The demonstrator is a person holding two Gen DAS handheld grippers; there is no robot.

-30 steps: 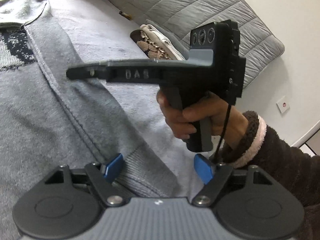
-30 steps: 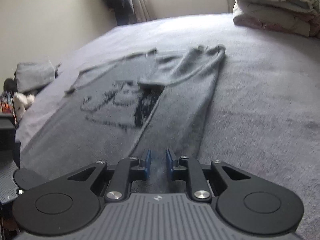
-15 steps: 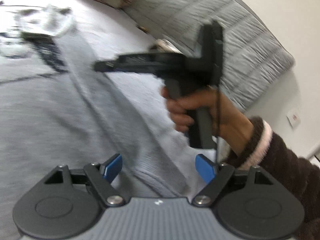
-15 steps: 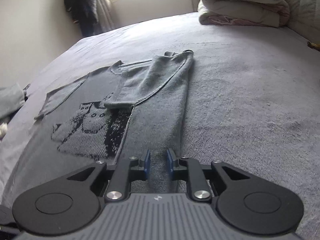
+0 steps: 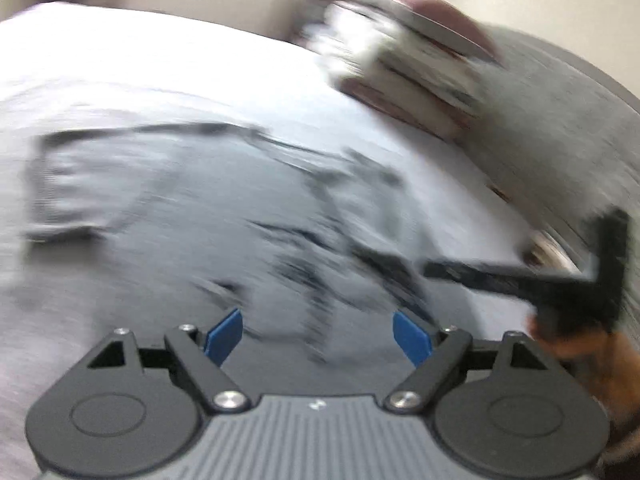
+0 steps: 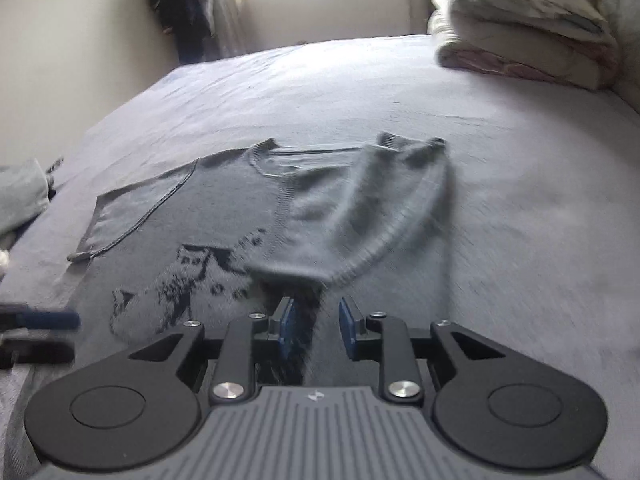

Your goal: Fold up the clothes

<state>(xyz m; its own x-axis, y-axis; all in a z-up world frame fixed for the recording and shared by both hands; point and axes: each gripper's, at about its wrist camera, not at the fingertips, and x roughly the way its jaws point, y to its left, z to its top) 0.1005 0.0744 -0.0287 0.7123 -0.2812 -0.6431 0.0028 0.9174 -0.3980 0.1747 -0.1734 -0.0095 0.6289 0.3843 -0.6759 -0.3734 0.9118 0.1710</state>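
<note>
A grey sweater [image 6: 224, 216] with a dark animal pattern lies flat on the bed. Its right side and sleeve [image 6: 360, 216] are folded over the front. My right gripper [image 6: 314, 330] hovers low over the sweater's near edge. Its jaws are opening and the blue pads press on nothing; the cloth lies below them. In the blurred left wrist view the sweater [image 5: 200, 208] fills the middle, and my left gripper [image 5: 318, 336] stands wide open above it, empty. The right gripper [image 5: 440, 270] shows there at the right, held by a hand [image 5: 560, 344]. The left gripper [image 6: 74, 335] pokes in at the right view's left edge.
Folded bedding [image 6: 520, 28] is stacked at the far right of the bed [image 6: 520, 220]. Dark clothes [image 6: 188, 8] hang in the far corner beside a window. Another grey garment [image 6: 20, 196] lies at the bed's left edge. A quilted headboard [image 5: 560, 120] stands to the right.
The right gripper's jaws have parted from the narrow gap they kept on the sweater's edge. The left view has swung from the hand and headboard onto the sweater, now heavily blurred.
</note>
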